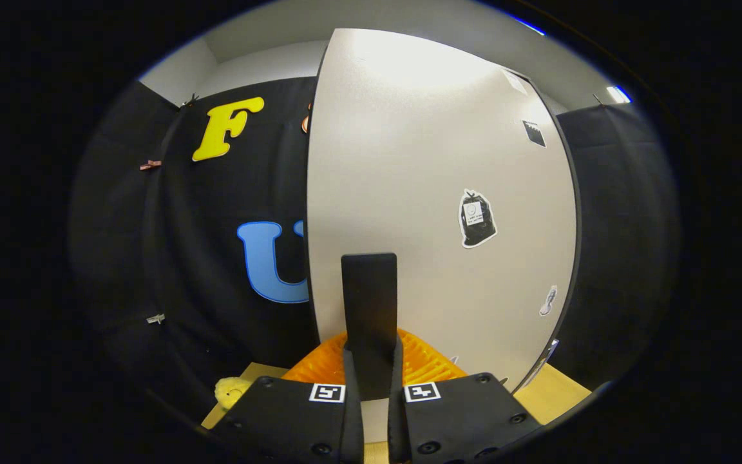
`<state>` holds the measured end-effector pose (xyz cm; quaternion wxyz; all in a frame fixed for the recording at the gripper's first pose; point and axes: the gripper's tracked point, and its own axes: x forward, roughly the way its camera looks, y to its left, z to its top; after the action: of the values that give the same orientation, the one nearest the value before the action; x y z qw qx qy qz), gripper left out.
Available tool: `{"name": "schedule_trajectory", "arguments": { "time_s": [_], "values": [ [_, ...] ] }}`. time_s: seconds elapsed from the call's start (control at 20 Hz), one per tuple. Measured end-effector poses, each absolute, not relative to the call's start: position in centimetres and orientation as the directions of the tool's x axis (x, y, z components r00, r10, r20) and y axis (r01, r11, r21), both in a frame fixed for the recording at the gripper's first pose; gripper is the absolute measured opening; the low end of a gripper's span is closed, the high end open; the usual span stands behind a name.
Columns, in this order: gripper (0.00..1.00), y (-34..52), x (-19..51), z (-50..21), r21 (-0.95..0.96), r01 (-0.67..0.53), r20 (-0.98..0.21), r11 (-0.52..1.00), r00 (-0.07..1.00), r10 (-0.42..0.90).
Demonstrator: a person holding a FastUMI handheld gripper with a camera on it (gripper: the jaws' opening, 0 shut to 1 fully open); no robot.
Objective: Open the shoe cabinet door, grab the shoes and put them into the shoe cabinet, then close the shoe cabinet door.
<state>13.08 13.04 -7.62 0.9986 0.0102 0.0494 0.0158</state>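
Observation:
The white cabinet door [435,193] stands tall just ahead of me, its left edge running down the middle of the view. A flat black handle [369,303] sticks out from the door's lower part. My gripper [371,374] is shut on the base of this handle, one finger pressing on each side. An orange ribbed object [429,361], possibly a shoe, lies behind the handle and fingers at the foot of the door. A yellow fuzzy item [230,390] sits to the left of the fingers.
Stickers dot the door face, the largest a black one [477,219] to the right of the handle. A light wooden surface [558,393] runs under the door and to its right. Black cloth walls close in on both sides.

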Motion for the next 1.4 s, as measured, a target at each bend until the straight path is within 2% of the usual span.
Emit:
{"name": "schedule_trajectory", "arguments": {
  "time_s": [0.45,0.5,0.6,1.25,1.4],
  "values": [
    [0.18,9.6,7.7,-6.6,0.024,-0.076,-0.092,0.997,0.993,0.078],
    [0.13,9.0,6.5,-6.3,0.043,-0.091,-0.1,0.995,0.991,0.094],
    [0.13,8.3,5.6,-6.3,0.036,-0.108,-0.11,0.993,0.988,0.111],
    [0.12,1.1,0.6,-5.3,0.055,-0.061,-0.127,0.997,0.99,0.068],
    [0.12,-0.7,-0.1,-5.1,0.069,-0.082,-0.124,0.994,0.988,0.091]
  ]
}}
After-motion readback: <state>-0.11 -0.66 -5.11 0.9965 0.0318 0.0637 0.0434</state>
